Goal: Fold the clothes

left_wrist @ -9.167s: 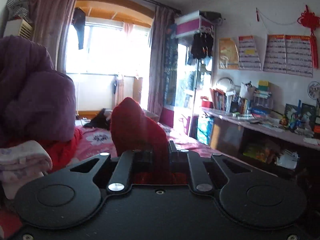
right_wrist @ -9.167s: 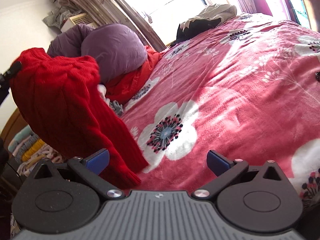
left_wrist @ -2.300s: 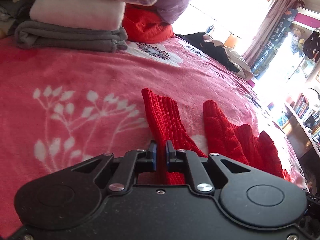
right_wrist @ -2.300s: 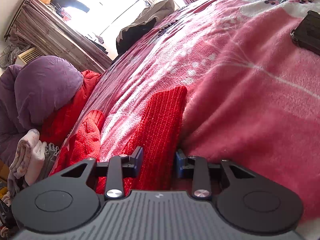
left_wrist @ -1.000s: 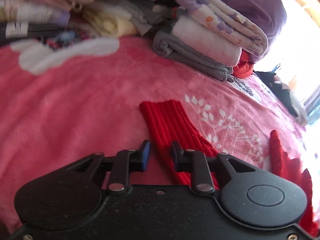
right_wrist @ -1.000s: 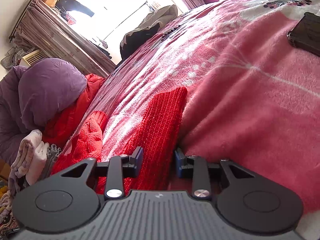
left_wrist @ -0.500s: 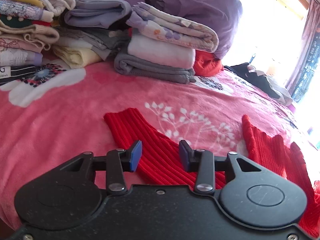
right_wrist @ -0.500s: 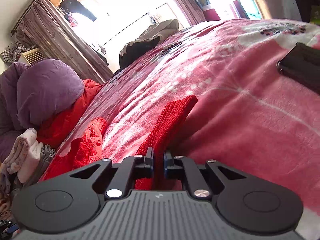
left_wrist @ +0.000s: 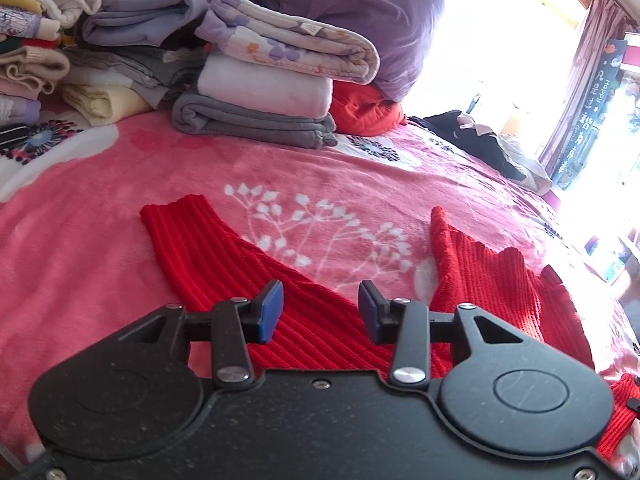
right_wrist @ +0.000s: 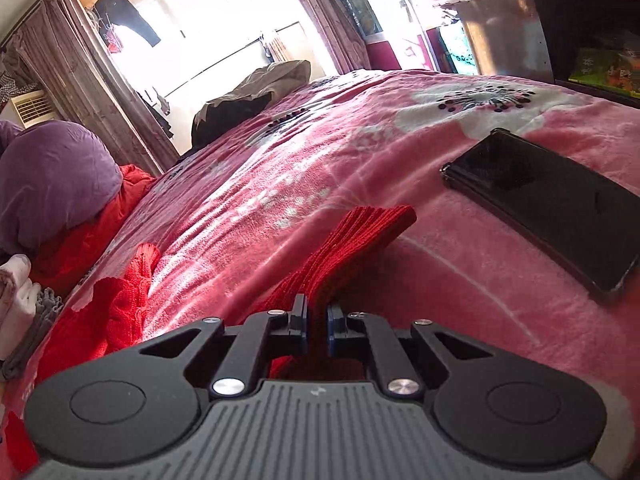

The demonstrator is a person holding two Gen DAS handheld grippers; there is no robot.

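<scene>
Left gripper [left_wrist: 320,312]: one; jaws spread wide, nothing between the blue pads, hanging just above the knit.
Right gripper [right_wrist: 317,326]: one; jaws pinched together on a ribbed sleeve, a fold of the knit standing up between the pads.
Red sweater [left_wrist: 492,280]: one garment, spread on the pink floral blanket [left_wrist: 100,240]. In the left wrist view its left sleeve [left_wrist: 188,240] runs from under the open jaws forward and to the left, lying flat; the body lies to the right of the jaws.
Right sleeve [right_wrist: 356,240]: rises from the closed right jaws and stretches straight ahead, its cuff lifted off the blanket; the rest of the sweater bunches to the left of this gripper.
Phone [right_wrist: 548,208]: one, black, flat on the blanket ahead and to the right of the right gripper, near the cuff but apart from it.
Folded stacks [left_wrist: 260,96]: several piles of folded cloth well ahead of the left gripper, exact count unclear.
Purple duvet [left_wrist: 340,4]: one, bundled behind the stacks.
Dark clothing heap [right_wrist: 248,100]: one, far ahead by the window.
</scene>
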